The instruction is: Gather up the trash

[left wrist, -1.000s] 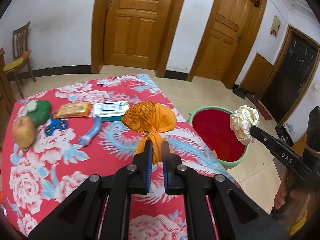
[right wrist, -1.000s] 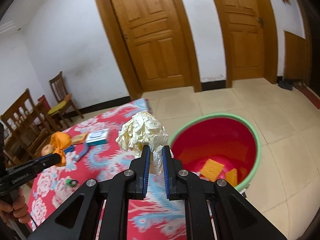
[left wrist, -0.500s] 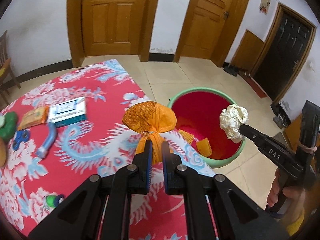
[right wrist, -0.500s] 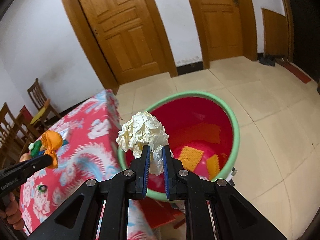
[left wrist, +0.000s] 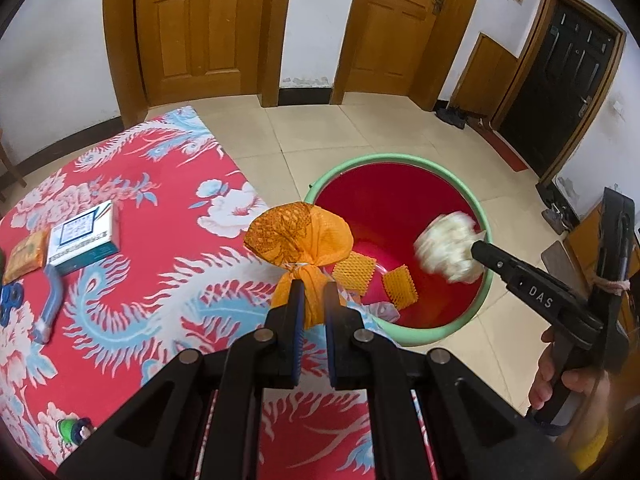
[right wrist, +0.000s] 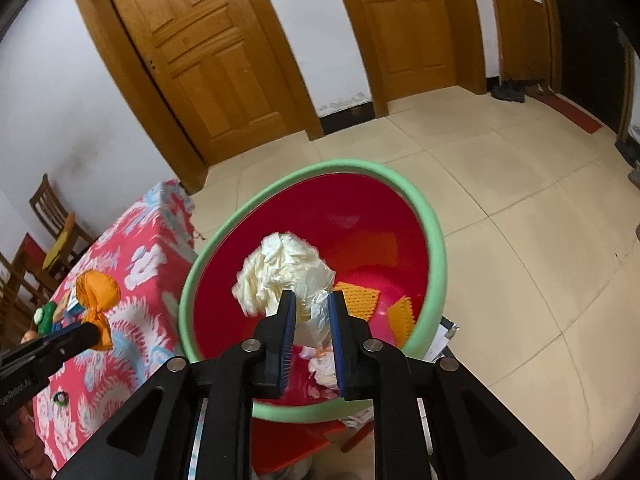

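In the left wrist view, the left gripper (left wrist: 314, 292) is clenched on the twisted neck of one orange mesh bag (left wrist: 298, 238). The bag stands up from the jaws over the right edge of the red flowered tablecloth (left wrist: 160, 248), just left of the basin (left wrist: 400, 158). The bag looks light and soft and would sag anywhere but at that knotted neck, so the neck is the sound place to hold it. To the right, the right gripper (left wrist: 478, 248) reaches over the basin with one crumpled paper wad (left wrist: 448, 248) at its tip. The wad is blurred. Two orange foam nets (left wrist: 354, 276) lie on the basin floor.

In the right wrist view, the right gripper (right wrist: 313, 300) has just been opening its jaws. The paper wad (right wrist: 280, 272) is still between them but seems loose, leaning far and left over the basin (right wrist: 434, 248). Paper this light and springy is likely to drop slowly and may cling to a pad. There is one basin, and the two foam nets (right wrist: 356, 300) show again, with a small white scrap (right wrist: 324, 368) near them. At far left is the orange mesh bag (right wrist: 96, 290), held by the left gripper (right wrist: 90, 334).
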